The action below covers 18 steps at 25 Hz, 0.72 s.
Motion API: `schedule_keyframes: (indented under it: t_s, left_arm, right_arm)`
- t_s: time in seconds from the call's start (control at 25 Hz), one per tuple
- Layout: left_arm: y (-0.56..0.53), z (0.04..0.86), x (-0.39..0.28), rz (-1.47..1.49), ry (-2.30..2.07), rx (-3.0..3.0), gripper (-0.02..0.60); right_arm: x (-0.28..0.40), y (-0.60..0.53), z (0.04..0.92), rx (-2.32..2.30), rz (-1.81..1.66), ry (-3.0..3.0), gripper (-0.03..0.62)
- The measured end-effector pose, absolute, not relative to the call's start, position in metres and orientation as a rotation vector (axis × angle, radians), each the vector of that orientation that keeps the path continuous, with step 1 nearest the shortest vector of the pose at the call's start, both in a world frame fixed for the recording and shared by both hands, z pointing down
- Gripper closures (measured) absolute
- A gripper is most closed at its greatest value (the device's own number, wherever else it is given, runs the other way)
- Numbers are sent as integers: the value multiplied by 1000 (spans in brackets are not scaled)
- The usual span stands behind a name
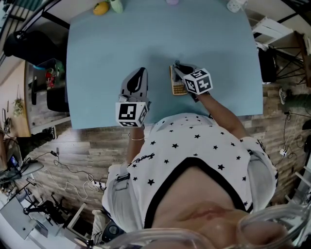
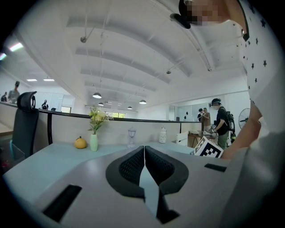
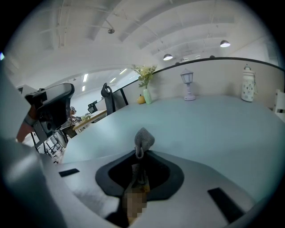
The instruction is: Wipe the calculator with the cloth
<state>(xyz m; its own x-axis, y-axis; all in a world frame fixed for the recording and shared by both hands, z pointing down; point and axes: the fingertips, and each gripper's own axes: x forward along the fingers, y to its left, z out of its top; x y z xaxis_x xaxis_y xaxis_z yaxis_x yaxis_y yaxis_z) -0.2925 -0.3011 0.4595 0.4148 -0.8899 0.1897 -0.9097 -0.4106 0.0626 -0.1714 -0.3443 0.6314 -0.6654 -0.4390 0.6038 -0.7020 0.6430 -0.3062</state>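
Observation:
A small gold calculator lies on the light blue table, partly under my right gripper. In the right gripper view, the right gripper is shut on a grey cloth, and a tuft of it pokes out past the tips. The calculator shows only as a sliver below the jaws. My left gripper rests a short way left of the calculator, apart from it. In its own view the left gripper is shut with nothing between its black pads.
A yellow fruit-shaped ornament and a pale green vase stand at the table's far edge, with a small lamp and a white jar further along. An office chair stands at the left. People stand in the background.

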Motion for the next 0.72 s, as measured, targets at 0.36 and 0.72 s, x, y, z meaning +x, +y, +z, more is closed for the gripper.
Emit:
schedule_keyframes:
  t_s: [0.36,0.72]
  left_arm:
    - [-302,459,-281,195,-1576,2533,551]
    - [-301,457,-275,194,-1572,2549,551]
  right_arm:
    - [-137,-350,634,995,751,-2348,547]
    - [-114,-351,637,1078,753,-2304,548]
